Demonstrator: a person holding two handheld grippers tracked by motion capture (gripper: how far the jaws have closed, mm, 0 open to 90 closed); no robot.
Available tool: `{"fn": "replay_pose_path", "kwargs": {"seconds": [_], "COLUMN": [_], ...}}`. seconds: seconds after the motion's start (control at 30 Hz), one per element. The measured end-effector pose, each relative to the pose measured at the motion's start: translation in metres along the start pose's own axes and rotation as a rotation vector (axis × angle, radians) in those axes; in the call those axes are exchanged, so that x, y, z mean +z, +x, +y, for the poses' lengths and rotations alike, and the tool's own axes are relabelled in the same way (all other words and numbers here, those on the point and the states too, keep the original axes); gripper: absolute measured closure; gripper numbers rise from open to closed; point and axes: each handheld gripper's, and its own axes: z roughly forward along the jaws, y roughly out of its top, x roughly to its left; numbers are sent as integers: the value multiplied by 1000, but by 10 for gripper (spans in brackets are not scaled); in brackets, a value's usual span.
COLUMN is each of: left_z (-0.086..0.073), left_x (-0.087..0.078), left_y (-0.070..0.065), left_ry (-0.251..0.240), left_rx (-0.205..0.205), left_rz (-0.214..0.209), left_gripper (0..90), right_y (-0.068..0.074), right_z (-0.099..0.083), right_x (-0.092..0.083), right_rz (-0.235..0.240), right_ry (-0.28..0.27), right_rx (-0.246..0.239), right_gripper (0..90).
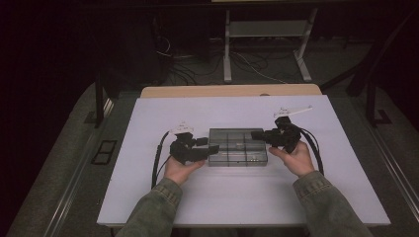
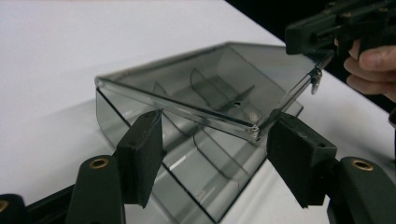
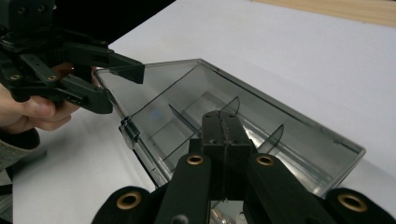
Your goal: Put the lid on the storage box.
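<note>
My two tongs work a smoky clear compartment box at mid-table on the white mat. Left gripper: jaws apart, straddling the lid's free corner w/o pinching it. Right gripper: jaws pressed fully together at the box's far end, on the lid edge or not I can't tell. Risk, imo: lid sits half-raised; if my left pads miss the thin rim it could snap down, or a sideways shove could skid the light box across the mat.
</note>
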Motion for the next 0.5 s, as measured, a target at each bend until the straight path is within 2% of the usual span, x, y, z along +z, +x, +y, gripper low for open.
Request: {"fn": "replay_pose_path", "kwargs": {"seconds": [0.2,0.33,0.5], "left_z": [-9,-15,-17], "left_x": [-1,0,-5], "left_y": [-2,0,0], "left_ry": [48,73,56], "left_rx": [21,21,1], "left_rz": [1,5,0], "left_gripper": [357,359,364], "right_y": [-2,-3,-4], "right_z": [-12,-18,-26], "right_x": [3,5,5], "right_rz": [6,10,10], "right_ry": [1,8,21], "right_rx": [15,27,40], "right_gripper": [894,894,893]}}
